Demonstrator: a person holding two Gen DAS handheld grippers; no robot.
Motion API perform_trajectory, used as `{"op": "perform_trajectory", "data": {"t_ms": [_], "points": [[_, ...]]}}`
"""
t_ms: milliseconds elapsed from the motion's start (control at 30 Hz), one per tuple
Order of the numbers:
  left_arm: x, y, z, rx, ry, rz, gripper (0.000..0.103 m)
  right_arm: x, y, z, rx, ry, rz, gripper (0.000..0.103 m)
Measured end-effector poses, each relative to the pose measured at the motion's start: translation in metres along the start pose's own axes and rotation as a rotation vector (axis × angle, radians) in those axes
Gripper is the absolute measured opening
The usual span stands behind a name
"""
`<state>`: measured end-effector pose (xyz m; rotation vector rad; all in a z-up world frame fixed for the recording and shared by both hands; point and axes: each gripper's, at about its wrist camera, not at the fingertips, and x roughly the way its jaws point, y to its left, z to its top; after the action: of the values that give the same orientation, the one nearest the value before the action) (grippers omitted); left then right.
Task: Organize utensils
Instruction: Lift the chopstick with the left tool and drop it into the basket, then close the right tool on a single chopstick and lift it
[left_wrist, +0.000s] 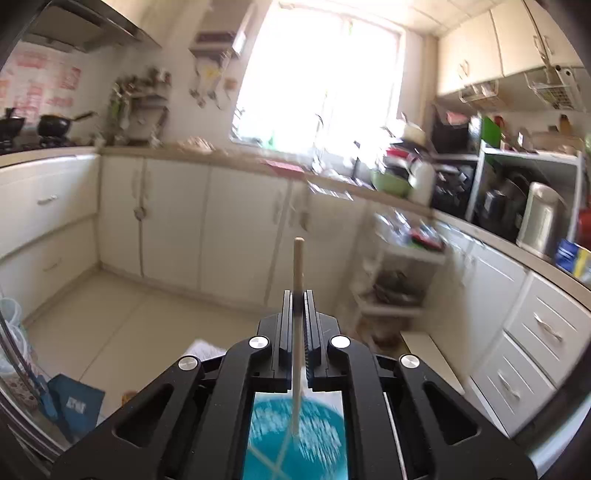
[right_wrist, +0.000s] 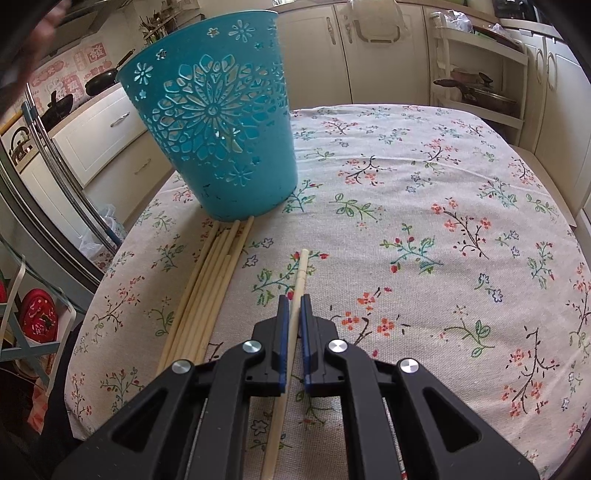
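Observation:
In the left wrist view my left gripper (left_wrist: 297, 295) is shut on a pale wooden chopstick (left_wrist: 297, 266) held upright above the teal basket (left_wrist: 295, 443), whose open top shows blurred below the jaws. In the right wrist view my right gripper (right_wrist: 294, 300) is shut on another chopstick (right_wrist: 300, 277) that lies along the floral tablecloth (right_wrist: 424, 229). The teal cut-out basket (right_wrist: 218, 122) stands upright at the table's far left. A bundle of several chopsticks (right_wrist: 210, 284) lies in front of it, left of my right gripper.
White kitchen cabinets (left_wrist: 177, 221) and cluttered counters ring the room. A white shelf cart (right_wrist: 480, 74) stands beyond the table's far edge. Metal rails and a chair (right_wrist: 37, 295) are at the table's left side.

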<state>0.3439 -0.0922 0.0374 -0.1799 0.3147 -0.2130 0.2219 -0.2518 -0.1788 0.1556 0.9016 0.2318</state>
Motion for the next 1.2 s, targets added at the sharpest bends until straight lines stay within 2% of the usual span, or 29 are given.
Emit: {"op": "perform_trajectory", "data": {"t_ms": [67, 167, 333, 500, 567, 600, 633, 733, 933, 1100, 1200], "points": [[0.018, 0.003, -0.007, -0.008, 0.006, 0.034, 0.005, 0.000, -0.001, 0.000, 0.004, 0.001, 0.006, 0.007], [0.038, 0.007, -0.021, -0.002, 0.061, 0.054, 0.005, 0.001, -0.003, 0.001, 0.011, 0.001, 0.013, 0.007], [0.042, 0.009, -0.044, 0.034, 0.121, 0.056, 0.005, 0.002, -0.004, 0.003, 0.015, 0.003, 0.018, 0.007], [0.026, 0.018, -0.058, 0.036, 0.147, 0.056, 0.006, 0.002, -0.004, 0.003, 0.014, 0.005, 0.017, 0.007], [0.010, 0.025, -0.062, 0.034, 0.144, 0.062, 0.013, 0.000, -0.004, 0.002, 0.017, 0.013, 0.013, 0.008], [0.004, 0.028, -0.064, 0.032, 0.143, 0.064, 0.027, 0.000, -0.004, 0.001, 0.018, 0.015, 0.014, 0.010], [-0.006, 0.032, -0.067, 0.029, 0.139, 0.076, 0.047, -0.001, -0.004, 0.000, 0.018, 0.014, 0.014, 0.011], [-0.033, 0.041, -0.083, 0.042, 0.110, 0.120, 0.065, -0.002, -0.004, -0.001, 0.018, 0.018, 0.011, 0.012], [-0.056, 0.057, -0.132, 0.082, 0.197, 0.156, 0.078, -0.004, 0.002, -0.006, -0.012, 0.016, -0.018, 0.012], [-0.057, 0.070, -0.168, 0.086, 0.296, 0.198, 0.082, -0.008, 0.011, -0.012, -0.054, 0.021, -0.049, 0.014], [-0.058, 0.077, -0.178, 0.065, 0.333, 0.213, 0.082, -0.007, 0.016, -0.013, -0.093, 0.016, -0.080, 0.014]]}}
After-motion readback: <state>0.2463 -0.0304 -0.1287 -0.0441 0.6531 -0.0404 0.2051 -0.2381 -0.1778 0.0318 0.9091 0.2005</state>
